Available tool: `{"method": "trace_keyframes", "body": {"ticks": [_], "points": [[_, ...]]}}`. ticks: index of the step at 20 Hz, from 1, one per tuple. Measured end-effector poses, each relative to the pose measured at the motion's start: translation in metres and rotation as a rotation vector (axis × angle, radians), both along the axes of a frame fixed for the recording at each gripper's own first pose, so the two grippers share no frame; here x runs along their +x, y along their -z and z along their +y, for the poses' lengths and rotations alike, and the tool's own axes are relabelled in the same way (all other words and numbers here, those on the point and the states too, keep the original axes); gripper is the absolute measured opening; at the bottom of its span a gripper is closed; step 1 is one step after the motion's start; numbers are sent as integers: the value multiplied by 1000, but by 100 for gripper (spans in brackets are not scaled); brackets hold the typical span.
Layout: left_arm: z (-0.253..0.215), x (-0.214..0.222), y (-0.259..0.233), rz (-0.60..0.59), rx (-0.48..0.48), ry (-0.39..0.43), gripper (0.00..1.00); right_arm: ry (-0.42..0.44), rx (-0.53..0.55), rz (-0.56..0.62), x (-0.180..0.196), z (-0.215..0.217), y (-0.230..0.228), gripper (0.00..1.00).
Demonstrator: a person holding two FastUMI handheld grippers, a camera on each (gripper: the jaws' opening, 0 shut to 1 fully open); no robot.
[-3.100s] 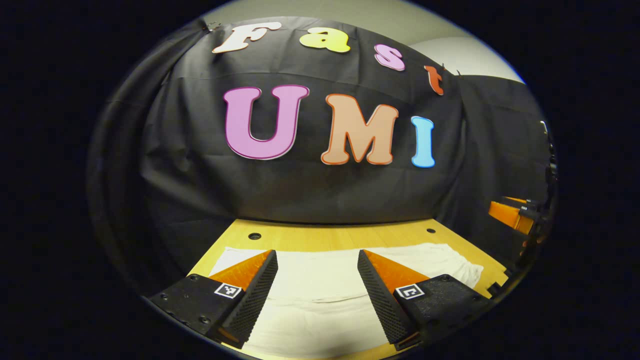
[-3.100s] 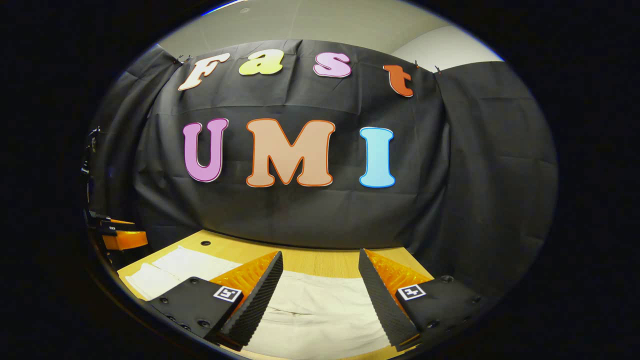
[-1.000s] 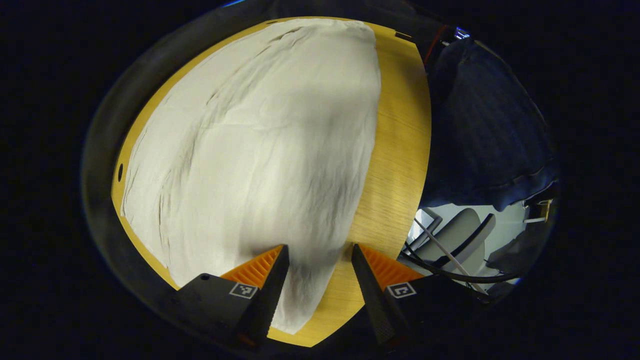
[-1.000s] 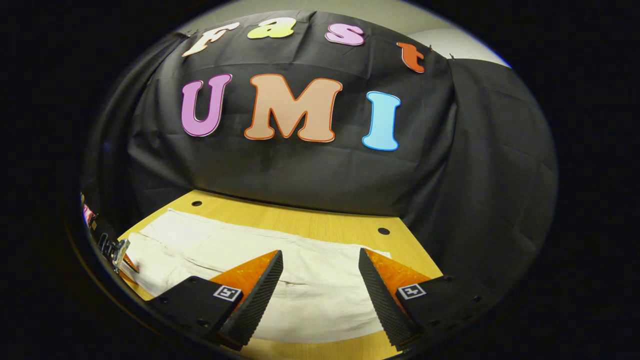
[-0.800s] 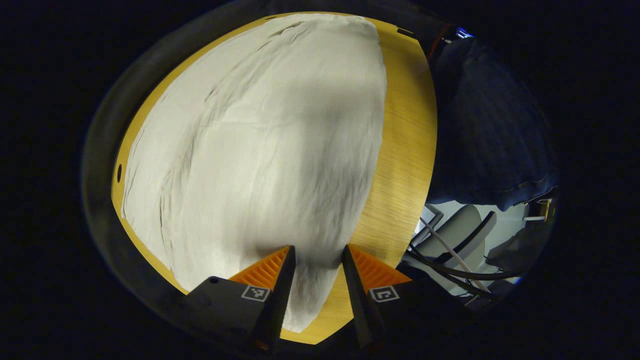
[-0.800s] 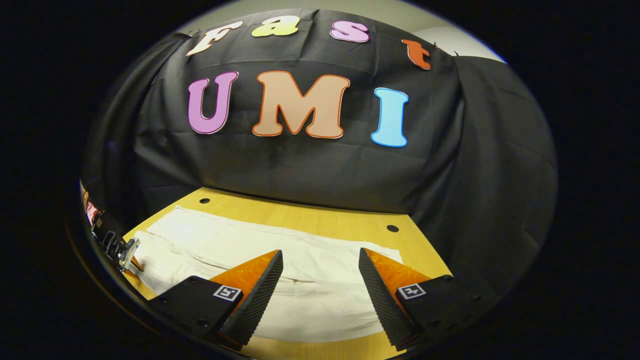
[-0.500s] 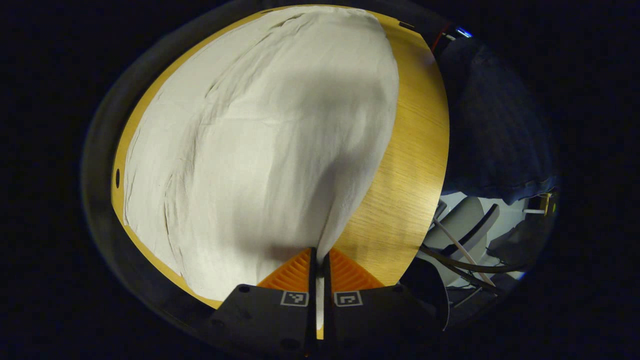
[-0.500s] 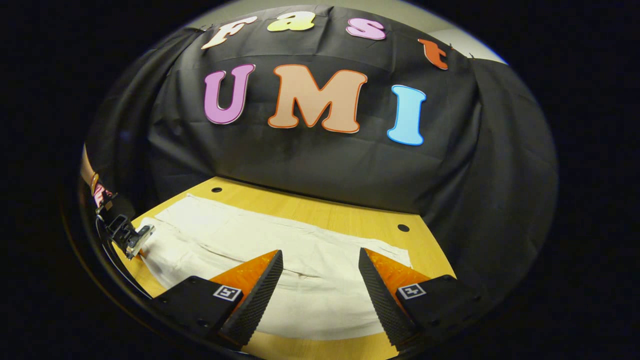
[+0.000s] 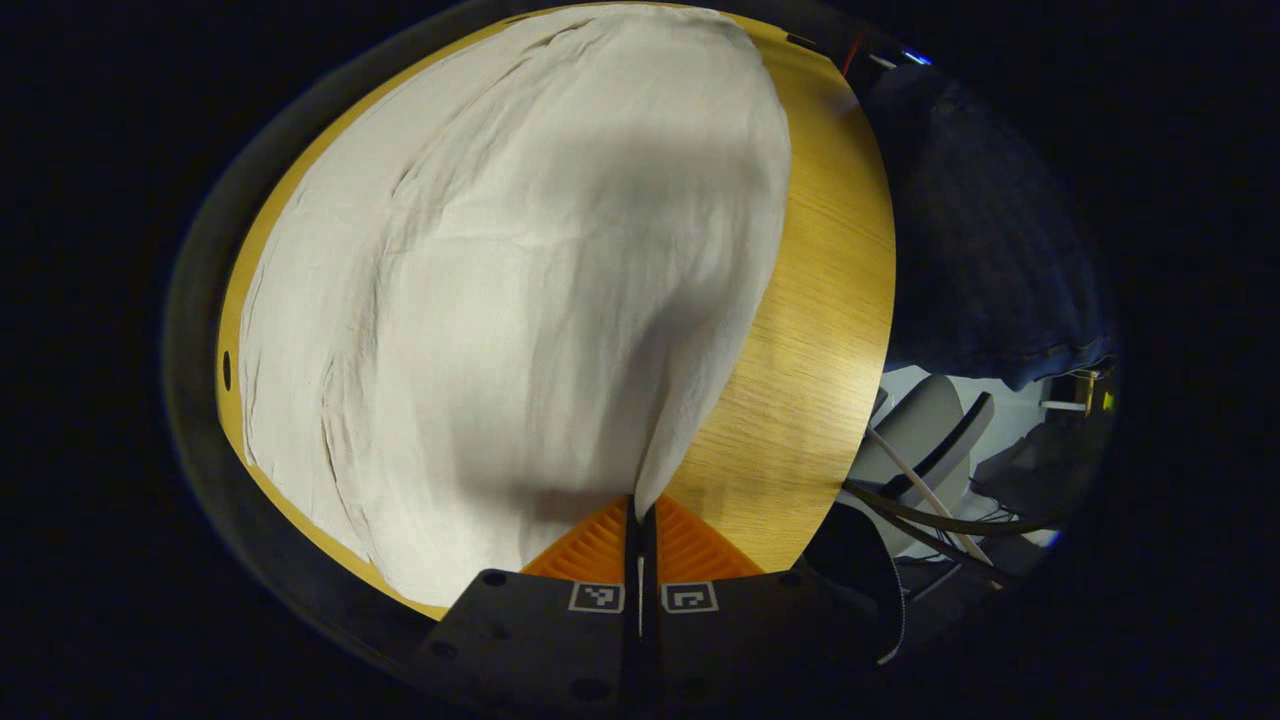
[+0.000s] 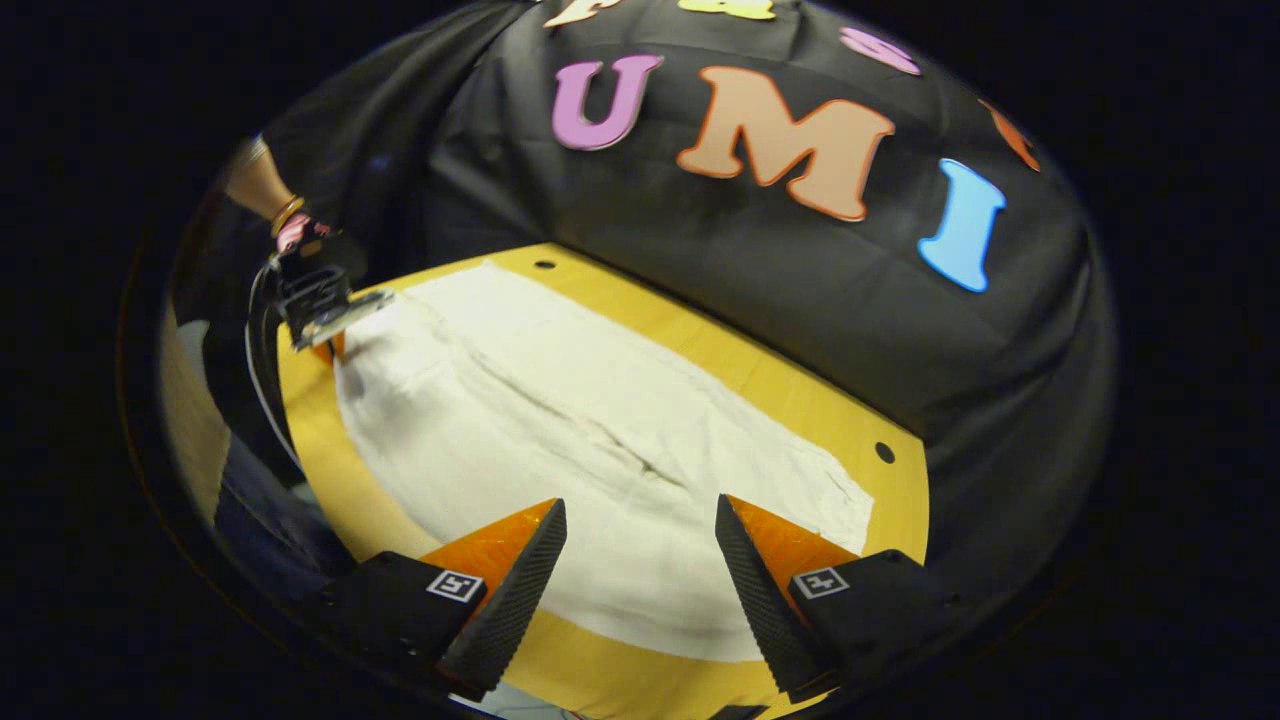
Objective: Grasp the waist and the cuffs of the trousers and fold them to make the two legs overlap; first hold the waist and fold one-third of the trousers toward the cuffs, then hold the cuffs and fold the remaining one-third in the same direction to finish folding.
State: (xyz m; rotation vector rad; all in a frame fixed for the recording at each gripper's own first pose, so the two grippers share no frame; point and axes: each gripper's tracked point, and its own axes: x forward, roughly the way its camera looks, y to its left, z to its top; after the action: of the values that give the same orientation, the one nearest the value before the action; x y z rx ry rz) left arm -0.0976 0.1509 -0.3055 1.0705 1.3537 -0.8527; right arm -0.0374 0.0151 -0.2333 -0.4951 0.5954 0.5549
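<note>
Both fingers of left claw (image 9: 640,520) pinch trousers (image 9: 520,280).

the trousers (image 9: 500,300) are plain off-white, no print, just soft grey creases and a big grey shadow patch across them. the table (image 9: 810,330) is honey-yellow wood with fine grain lines and a few small black holes. booth wall (image 10: 720,270) is black cloth. wristband (image 10: 285,212) on the far hand looks gold-orange over pink.
</note>
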Motion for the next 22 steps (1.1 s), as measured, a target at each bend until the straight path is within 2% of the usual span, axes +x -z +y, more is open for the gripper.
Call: {"method": "trace_keyframes", "body": {"ticks": [5, 8, 10, 13, 14, 20, 21, 22], "points": [[-4, 1, 1, -19, 21, 14, 0, -245, -232, 266, -41, -28, 68, 96], [-7, 3, 2, -28, 27, 4, 0, -332, -360, 360, -50, -57, 99, 96], [-7, 3, 3, -36, 33, 4, 0, -346, -422, 409, -46, -76, 115, 98], [-7, 5, 3, -44, 38, -3, 0, -341, -460, 477, -39, -90, 133, 95], [-6, 4, 3, -46, 38, -7, 0, -340, -469, 494, -37, -93, 137, 98], [-7, 5, 3, -53, 37, -22, 0, -341, -463, 576, -40, -94, 145, 74], [-7, 5, 3, -51, 38, -21, 0, -335, -466, 582, -40, -95, 146, 75], [-7, 5, 3, -48, 37, -21, 0, -335, -464, 580, -40, -95, 146, 70]]}}
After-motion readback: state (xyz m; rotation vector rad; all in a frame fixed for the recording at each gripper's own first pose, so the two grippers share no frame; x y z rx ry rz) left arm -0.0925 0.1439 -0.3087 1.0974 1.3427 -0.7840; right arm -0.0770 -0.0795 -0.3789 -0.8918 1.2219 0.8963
